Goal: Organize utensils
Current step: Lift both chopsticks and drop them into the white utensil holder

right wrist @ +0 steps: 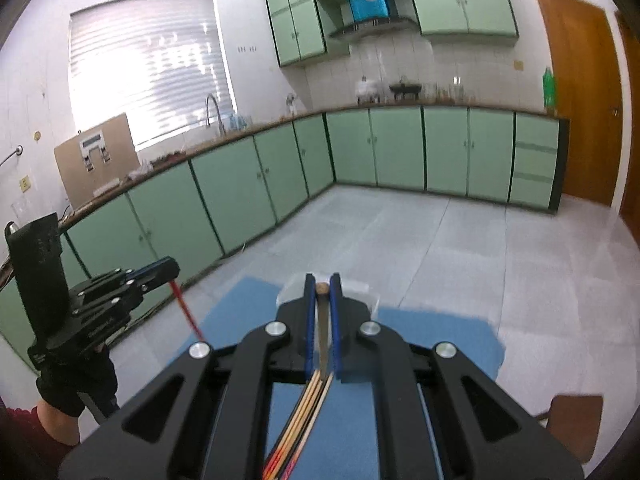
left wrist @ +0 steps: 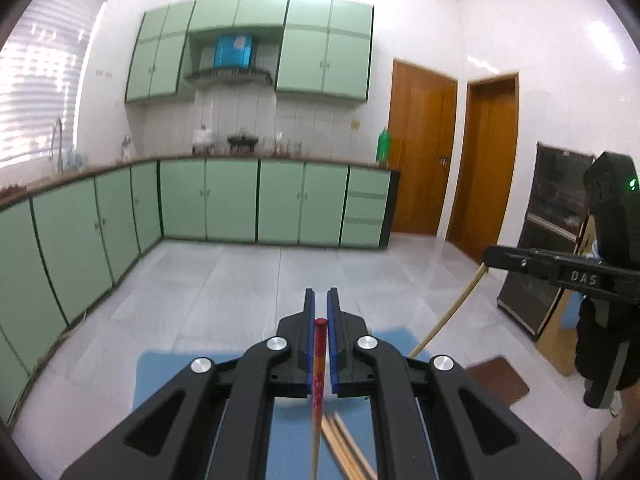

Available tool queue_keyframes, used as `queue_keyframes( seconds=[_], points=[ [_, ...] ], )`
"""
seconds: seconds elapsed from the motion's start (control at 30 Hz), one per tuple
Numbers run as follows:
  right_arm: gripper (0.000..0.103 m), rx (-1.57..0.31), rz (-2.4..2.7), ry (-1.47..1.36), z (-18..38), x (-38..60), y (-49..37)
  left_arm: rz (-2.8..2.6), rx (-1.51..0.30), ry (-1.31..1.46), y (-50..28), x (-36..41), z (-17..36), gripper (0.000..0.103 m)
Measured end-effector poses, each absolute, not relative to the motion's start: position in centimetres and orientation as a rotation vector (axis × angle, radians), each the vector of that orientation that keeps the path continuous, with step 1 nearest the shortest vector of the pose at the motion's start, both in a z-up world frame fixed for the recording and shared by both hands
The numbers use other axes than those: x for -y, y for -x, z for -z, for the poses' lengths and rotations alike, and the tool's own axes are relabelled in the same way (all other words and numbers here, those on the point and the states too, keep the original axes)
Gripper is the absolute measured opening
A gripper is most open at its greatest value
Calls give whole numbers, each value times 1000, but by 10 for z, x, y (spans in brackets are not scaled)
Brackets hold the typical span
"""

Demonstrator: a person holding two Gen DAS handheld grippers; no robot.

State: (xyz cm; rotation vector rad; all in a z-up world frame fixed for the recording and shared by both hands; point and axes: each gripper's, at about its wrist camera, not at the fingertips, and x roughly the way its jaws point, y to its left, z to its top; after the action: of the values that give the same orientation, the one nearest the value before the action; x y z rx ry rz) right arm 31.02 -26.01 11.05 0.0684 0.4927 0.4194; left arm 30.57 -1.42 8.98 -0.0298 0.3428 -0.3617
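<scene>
My left gripper (left wrist: 321,300) is shut on a red-topped chopstick (left wrist: 319,364) that hangs down between its blue pads; it also shows in the right wrist view (right wrist: 160,270) with the red chopstick (right wrist: 186,311) below it. My right gripper (right wrist: 321,283) is shut on a plain wooden chopstick (right wrist: 322,336); it also shows in the left wrist view (left wrist: 496,258) with the pale chopstick (left wrist: 452,312) slanting down. Several more chopsticks (right wrist: 298,432) lie bundled on the blue mat (right wrist: 440,340) beneath both grippers, also seen in the left wrist view (left wrist: 344,448).
A clear plastic container (right wrist: 360,292) sits at the mat's far edge. Green base cabinets (left wrist: 240,204) line the far walls across a tiled floor (left wrist: 224,280). Wooden doors (left wrist: 424,148) stand at the right. A dark glass cabinet (left wrist: 552,216) stands beside my right gripper.
</scene>
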Motion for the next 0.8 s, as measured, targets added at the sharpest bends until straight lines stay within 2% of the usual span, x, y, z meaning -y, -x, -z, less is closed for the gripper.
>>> queue_keyframes(
  seconds=[0.2,0.4,0.77,0.8],
  points=[
    [6,-449,-373,-93,-131,267,-350,358,-237,10,-338,30,-140,6],
    [6,-460,-328,-97,-119,266,-392,342,-186,6,-380,51,-156,6],
    [6,-570,-326,-43,-73,245,-422,306,-302,-25,-434,69,-100,6],
    [9,-576,-328,-38,-69,244,-422,299,-318,-22,-436,68,-94,6]
  ],
)
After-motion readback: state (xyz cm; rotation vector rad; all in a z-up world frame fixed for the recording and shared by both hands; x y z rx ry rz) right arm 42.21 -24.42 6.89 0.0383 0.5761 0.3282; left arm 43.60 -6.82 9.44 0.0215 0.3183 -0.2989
